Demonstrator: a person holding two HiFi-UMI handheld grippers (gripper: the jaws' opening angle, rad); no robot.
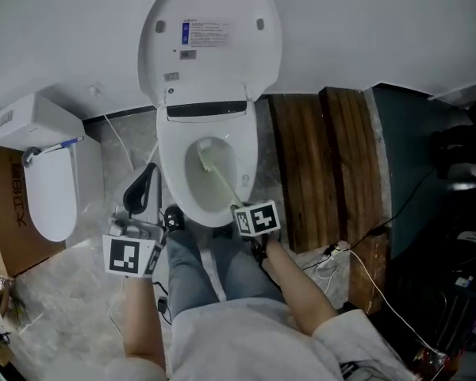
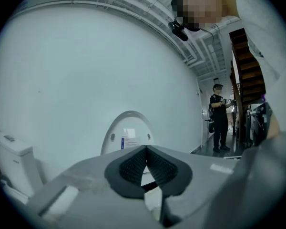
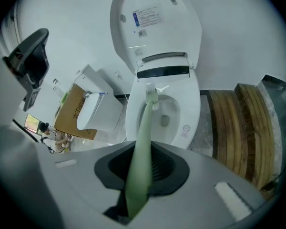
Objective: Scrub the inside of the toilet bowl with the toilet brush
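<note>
A white toilet [image 1: 172, 161] stands against the wall with its lid [image 1: 210, 34] raised. My right gripper [image 1: 243, 208] is shut on the pale green handle of the toilet brush [image 1: 220, 182], just over the bowl's front rim. The brush head [image 1: 204, 155] sits inside the bowl near its back left wall. In the right gripper view the handle [image 3: 142, 147] runs out between the jaws, and the brush head [image 3: 152, 97] is by the bowl's [image 3: 181, 109] rear rim. My left gripper [image 1: 145, 182] hangs left of the toilet, shut, with nothing between its pads [image 2: 133, 163].
A second white toilet [image 1: 44, 173] rests on a cardboard box [image 1: 8, 213] at the left. Dark wooden planks [image 1: 325, 165] lie on the floor right of the toilet, with cables [image 1: 341, 260] beside them. A person [image 2: 220, 116] stands far off in the left gripper view.
</note>
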